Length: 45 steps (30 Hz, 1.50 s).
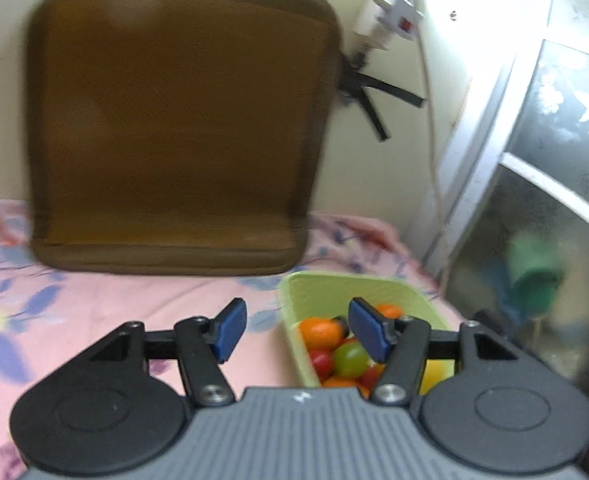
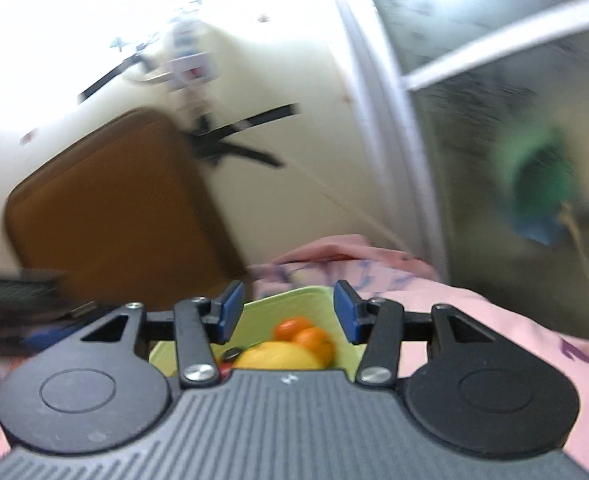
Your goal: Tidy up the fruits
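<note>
A light green tray (image 1: 322, 286) sits on the pink floral sheet at the right and holds mixed fruit: an orange (image 1: 320, 332), a green one (image 1: 349, 358), small red ones (image 1: 320, 362). My left gripper (image 1: 296, 334) is open and empty, its right finger over the tray's near end. In the right wrist view the same tray (image 2: 294, 300) holds a yellow fruit (image 2: 280, 356) and oranges (image 2: 314, 340). My right gripper (image 2: 288, 314) is open and empty just above the tray.
A brown cushion (image 1: 174, 120) leans on the cream wall behind the bed. A power strip with a cable (image 1: 394, 16) hangs at the upper right. A glass-panelled cabinet (image 1: 534, 200) stands to the right. Pink sheet (image 1: 74, 312) lies left of the tray.
</note>
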Available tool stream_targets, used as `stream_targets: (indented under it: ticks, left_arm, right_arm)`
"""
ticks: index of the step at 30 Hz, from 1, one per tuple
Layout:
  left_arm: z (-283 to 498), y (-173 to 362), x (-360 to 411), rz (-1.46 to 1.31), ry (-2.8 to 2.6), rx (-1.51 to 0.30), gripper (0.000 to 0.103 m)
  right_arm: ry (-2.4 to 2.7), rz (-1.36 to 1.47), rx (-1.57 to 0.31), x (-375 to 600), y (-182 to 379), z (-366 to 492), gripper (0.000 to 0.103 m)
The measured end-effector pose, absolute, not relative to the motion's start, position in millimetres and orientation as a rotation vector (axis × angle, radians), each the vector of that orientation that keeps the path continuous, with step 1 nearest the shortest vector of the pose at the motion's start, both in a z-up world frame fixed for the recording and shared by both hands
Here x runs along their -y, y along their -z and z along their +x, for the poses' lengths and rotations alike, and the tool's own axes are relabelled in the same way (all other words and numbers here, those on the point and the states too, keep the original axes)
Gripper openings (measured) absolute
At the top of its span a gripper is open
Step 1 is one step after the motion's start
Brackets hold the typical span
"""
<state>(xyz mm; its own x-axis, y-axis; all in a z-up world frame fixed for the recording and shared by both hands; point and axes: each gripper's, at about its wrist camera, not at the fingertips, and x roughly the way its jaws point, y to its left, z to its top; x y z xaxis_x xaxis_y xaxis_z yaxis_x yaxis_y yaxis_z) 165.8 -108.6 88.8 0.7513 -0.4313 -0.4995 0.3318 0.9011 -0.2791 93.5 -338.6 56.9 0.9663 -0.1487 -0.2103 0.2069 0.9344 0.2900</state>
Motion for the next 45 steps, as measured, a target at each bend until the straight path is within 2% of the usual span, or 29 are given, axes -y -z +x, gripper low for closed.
stream_targets:
  ticks: [3,4,5,7,9,12,14,19,23,29,45]
  left_arm:
    - [138.9,-87.6,100.3,-0.098,0.316,-0.592,0.066]
    - [129.8,-86.6,97.4,-0.078,0.292,-0.592,0.071]
    - [118.9,-84.6,93.3,-0.062,0.266,-0.592,0.082]
    - [99.2,-82.4,84.0,-0.045,0.230,-0.590,0.092]
    - [83.3,-78.8,77.0,-0.022,0.208,-0.593,0.094]
    - [67.8,-74.5,74.2,0.008,0.180,-0.600,0.097]
    - [58.9,-71.7,73.3,0.015,0.177,-0.605,0.103]
    - [39.4,-66.8,71.8,0.017,0.194,-0.627,0.103]
    - [23.0,-63.8,69.1,0.020,0.192,-0.629,0.103]
    - [8.5,-59.5,63.1,0.048,0.147,-0.645,0.103]
    - [4.3,-53.7,64.3,0.127,0.067,-0.646,0.103]
  right_arm:
    - [0.229,0.338,-0.179,342.0,-55.0,91.6,0.052]
    - [0.241,0.328,-0.174,340.5,-54.5,90.4,0.053]
    - [0.251,0.314,-0.171,337.6,-54.2,88.3,0.053]
    - [0.245,0.299,-0.187,331.8,-52.8,85.4,0.053]
    - [0.210,0.311,-0.222,325.0,-52.8,75.8,0.054]
    - [0.143,0.338,-0.273,316.3,-50.4,51.1,0.065]
    - [0.110,0.358,-0.301,309.1,-46.3,27.6,0.067]
    - [0.033,0.356,-0.397,288.8,-39.6,-10.2,0.072]
    - [0.005,0.390,-0.431,279.3,-39.3,-28.0,0.082]
    - [-0.011,0.430,-0.467,271.1,-43.4,-31.6,0.086]
    - [-0.038,0.418,-0.507,256.2,-41.3,-34.3,0.090]
